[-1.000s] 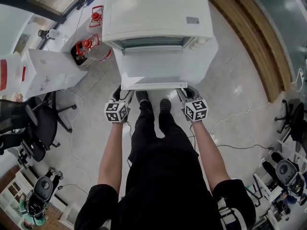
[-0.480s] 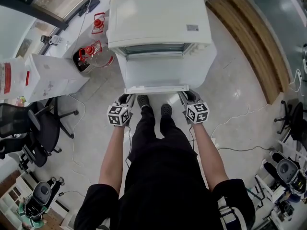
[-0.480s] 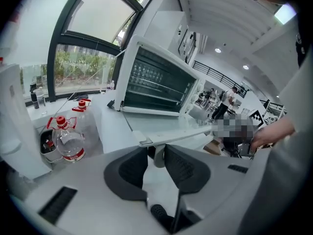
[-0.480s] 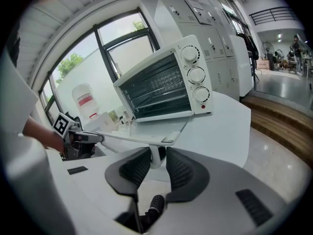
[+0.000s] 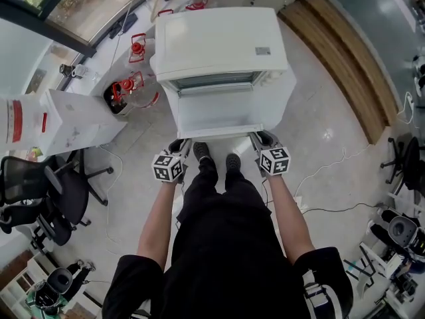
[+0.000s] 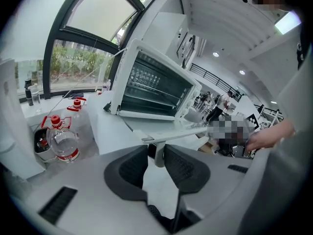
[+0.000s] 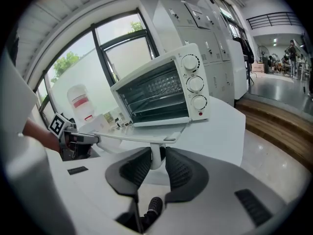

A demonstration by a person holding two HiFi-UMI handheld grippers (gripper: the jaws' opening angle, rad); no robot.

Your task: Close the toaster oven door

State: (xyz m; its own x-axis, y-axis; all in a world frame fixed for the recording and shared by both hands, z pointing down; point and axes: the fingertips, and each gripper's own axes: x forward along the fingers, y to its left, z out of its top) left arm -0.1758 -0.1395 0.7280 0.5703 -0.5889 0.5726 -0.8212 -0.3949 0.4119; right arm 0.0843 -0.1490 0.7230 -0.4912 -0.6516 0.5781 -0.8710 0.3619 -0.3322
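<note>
The white toaster oven (image 5: 222,42) stands on a white table with its door (image 5: 219,108) folded down towards me. A handle bar (image 5: 219,135) runs along the door's front edge. My left gripper (image 5: 180,143) is at the bar's left end. Its jaws have just been closing, and its pads (image 6: 180,166) now press on the handle's left post (image 6: 159,156). My right gripper (image 5: 260,139) is shut on the right post (image 7: 156,156), under the bar (image 7: 132,138). The oven's racks (image 7: 156,98) and knobs (image 7: 194,83) show behind.
The table's right corner (image 5: 287,88) juts out beside the oven. Red-capped bottles (image 5: 129,85) and a white box (image 5: 73,115) stand at the left, office chairs (image 5: 40,185) lower left. The person's feet (image 5: 212,155) are under the door. A wooden step (image 5: 345,52) runs at the right.
Both grippers have risen a little together with the door's front edge. The door now tilts slightly up from flat.
</note>
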